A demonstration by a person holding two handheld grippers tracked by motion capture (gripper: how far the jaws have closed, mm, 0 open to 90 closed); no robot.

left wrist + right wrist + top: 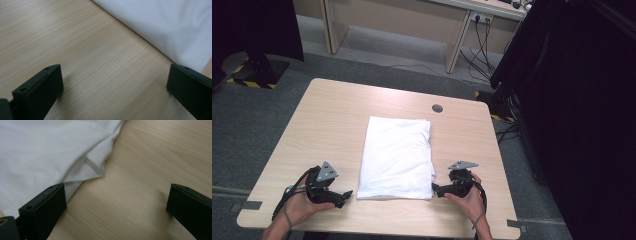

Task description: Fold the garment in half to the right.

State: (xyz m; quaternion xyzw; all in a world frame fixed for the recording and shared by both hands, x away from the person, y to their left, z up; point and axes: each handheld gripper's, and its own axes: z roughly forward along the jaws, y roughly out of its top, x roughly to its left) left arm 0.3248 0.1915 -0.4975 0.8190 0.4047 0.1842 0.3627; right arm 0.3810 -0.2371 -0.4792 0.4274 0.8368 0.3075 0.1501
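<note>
A white cloth (397,156), folded into a tall rectangle, lies flat in the middle of the light wooden table (327,120). My left gripper (343,197) rests low on the table just left of the cloth's near left corner, jaws wide open over bare wood. That corner of the cloth (175,30) lies ahead of the left gripper (113,87). My right gripper (436,190) sits at the cloth's near right corner, open. A loose fold of the cloth (50,155) reaches its left jaw, and the right gripper (116,207) holds nothing.
A round cable hole (437,108) sits near the table's far edge. Beyond the table stand desk legs and hanging cables (479,50). A dark curtain (577,100) fills the right side. Bare tabletop lies on both sides of the cloth.
</note>
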